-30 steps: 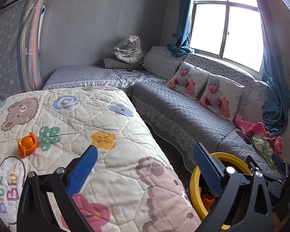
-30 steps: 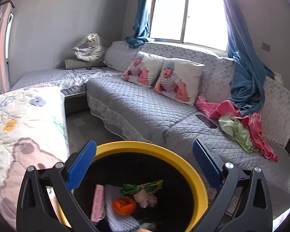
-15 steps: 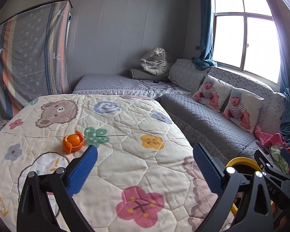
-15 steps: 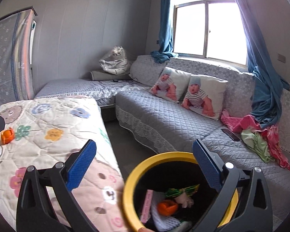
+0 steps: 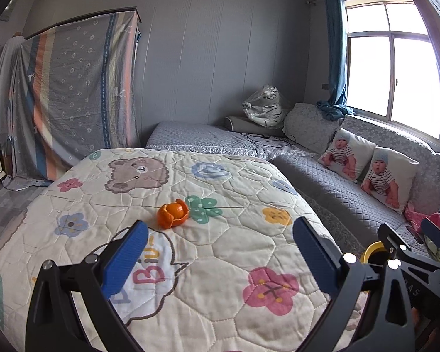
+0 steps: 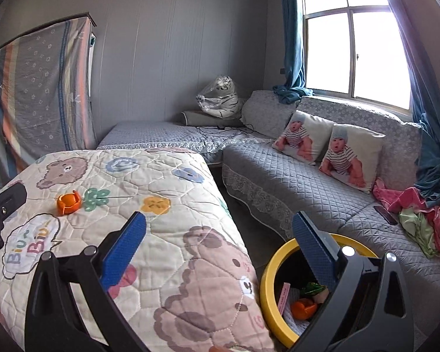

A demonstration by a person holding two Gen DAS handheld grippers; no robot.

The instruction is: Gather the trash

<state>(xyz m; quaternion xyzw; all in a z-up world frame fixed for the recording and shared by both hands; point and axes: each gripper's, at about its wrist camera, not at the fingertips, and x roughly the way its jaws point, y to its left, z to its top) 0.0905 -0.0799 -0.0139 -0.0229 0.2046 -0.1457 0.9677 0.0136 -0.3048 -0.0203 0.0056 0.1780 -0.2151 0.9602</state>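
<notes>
My left gripper hangs above the cream quilted bedspread with cartoon bears and flowers, its blue-padded fingers spread wide and holding nothing. My right gripper is likewise spread and empty, positioned over the near right edge of the bedspread, with its right finger above the yellow-rimmed black trash bin on the floor.

The target item, a hollow orange citrus peel, lies on the bedspread beyond my left gripper's left finger, touching the left edge of a green printed flower. In the right wrist view the peel sits far left.

Handling assessment: the peel appears light, thin and pliable, curled into an open cup. I expect it to crush or tear under firm pressure. Recommended hold: pinch across the upturned rim, with light closing force. The soft quilt beneath may yield, so the fingers should not dig in and catch the fabric.

The bin already contains another orange peel, a pink wrapper and green scraps.
</notes>
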